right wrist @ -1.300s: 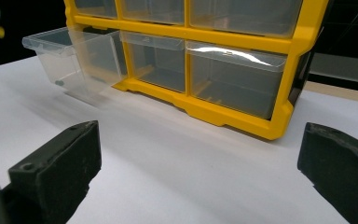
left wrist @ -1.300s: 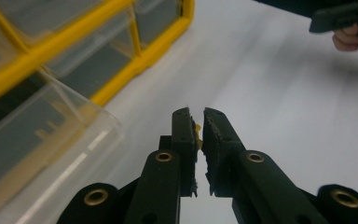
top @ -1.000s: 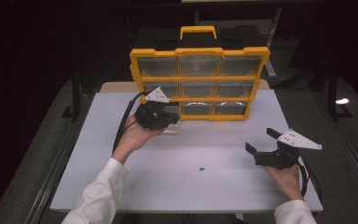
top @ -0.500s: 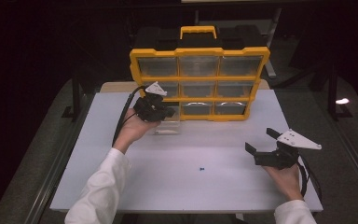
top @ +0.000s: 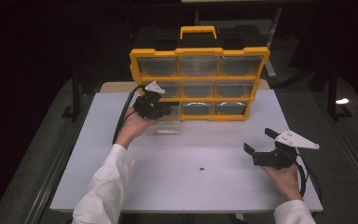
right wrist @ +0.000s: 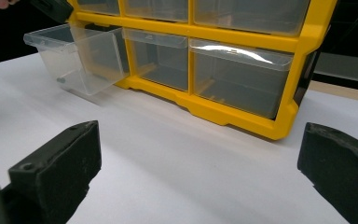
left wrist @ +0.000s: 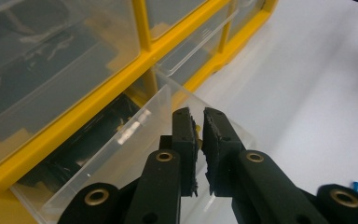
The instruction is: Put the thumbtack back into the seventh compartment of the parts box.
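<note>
The clear drawer sticks out of the bottom-left slot of the yellow organizer, which stands upright at the far edge of the white table. In the left gripper view the left gripper is over the drawer's front wall, its jaws almost together with a thin gap between them; whether they pinch the wall's rim cannot be told, since the jaws hide the contact. A small yellow bit peeks between them. The right gripper rests low near the table's right edge, jaws spread wide, holding nothing, with bare table between it and the organizer. A tiny blue piece lies alone mid-table. Something small and dark sits inside the drawer, too blurred to name.
</note>
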A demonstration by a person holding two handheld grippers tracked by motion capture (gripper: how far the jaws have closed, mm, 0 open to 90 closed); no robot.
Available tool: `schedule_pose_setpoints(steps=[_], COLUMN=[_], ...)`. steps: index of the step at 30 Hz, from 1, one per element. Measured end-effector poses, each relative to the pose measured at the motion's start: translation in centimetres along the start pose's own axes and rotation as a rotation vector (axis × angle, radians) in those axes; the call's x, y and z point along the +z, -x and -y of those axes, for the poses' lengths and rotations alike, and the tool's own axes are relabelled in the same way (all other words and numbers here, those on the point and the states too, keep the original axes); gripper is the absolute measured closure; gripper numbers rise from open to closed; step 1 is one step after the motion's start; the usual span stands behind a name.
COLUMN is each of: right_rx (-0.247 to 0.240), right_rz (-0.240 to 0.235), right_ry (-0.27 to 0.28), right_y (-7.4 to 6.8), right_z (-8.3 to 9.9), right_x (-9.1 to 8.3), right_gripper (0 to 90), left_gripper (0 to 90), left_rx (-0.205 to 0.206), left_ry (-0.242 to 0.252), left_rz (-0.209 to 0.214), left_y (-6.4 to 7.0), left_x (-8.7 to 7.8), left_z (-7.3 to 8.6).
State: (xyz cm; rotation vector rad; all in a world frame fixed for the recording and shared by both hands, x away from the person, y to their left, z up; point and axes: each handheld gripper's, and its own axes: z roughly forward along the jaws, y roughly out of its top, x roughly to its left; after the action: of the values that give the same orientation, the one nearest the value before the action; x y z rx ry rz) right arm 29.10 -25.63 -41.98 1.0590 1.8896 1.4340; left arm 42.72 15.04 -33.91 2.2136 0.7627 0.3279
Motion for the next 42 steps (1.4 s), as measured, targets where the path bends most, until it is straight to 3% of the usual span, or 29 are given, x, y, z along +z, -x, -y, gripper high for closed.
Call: schedule_pose_setpoints(steps=[5, 6, 10, 12, 15, 19, 33, 42], right_rx=[0.004, 0.004, 0.001, 0.002, 0.004, 0.003, 0.002, 0.003], right_rz=[0.000, 0.000, -0.001, -0.001, 0.001, 0.000, 0.001, 0.001], right_ry=[0.001, 0.000, -0.001, 0.000, 0.003, 0.002, 0.009, 0.007], right_y=[0.1, 0.1, 0.0, 0.1, 0.1, 0.1, 0.1, 0.1], right_z=[0.0, 0.0, 0.0, 0.0, 0.0, 0.0, 0.0, 0.0], right_x=[0.0, 0.0, 0.0, 0.0, -0.1, -0.1, -0.2, -0.2], right_gripper=[0.0, 0.0, 0.0, 0.0, 0.0, 0.0, 0.0, 0.0], left_gripper=[80.6, 71.6, 49.7, 29.6, 0.0, 0.0, 0.0, 0.0], left_rx=[-0.019, -0.030, -0.064, -0.064, -0.079, -0.086, 0.000, -0.001], left_ry=[0.010, 0.014, 0.028, 0.055, 0.096, 0.132, 0.159, 0.172], left_rz=[0.019, 0.025, 0.073, 0.088, 0.066, 0.095, 0.146, 0.195], left_y=[-0.3, -0.4, -0.7, -0.4, 0.2, 0.9, 5.5, 7.5], left_x=[0.4, 0.4, 0.2, -0.1, -0.4, -0.8, -1.0, -0.3], left_z=[0.3, 0.3, 0.4, 0.7, 0.9, 1.2, 1.9, 3.3])
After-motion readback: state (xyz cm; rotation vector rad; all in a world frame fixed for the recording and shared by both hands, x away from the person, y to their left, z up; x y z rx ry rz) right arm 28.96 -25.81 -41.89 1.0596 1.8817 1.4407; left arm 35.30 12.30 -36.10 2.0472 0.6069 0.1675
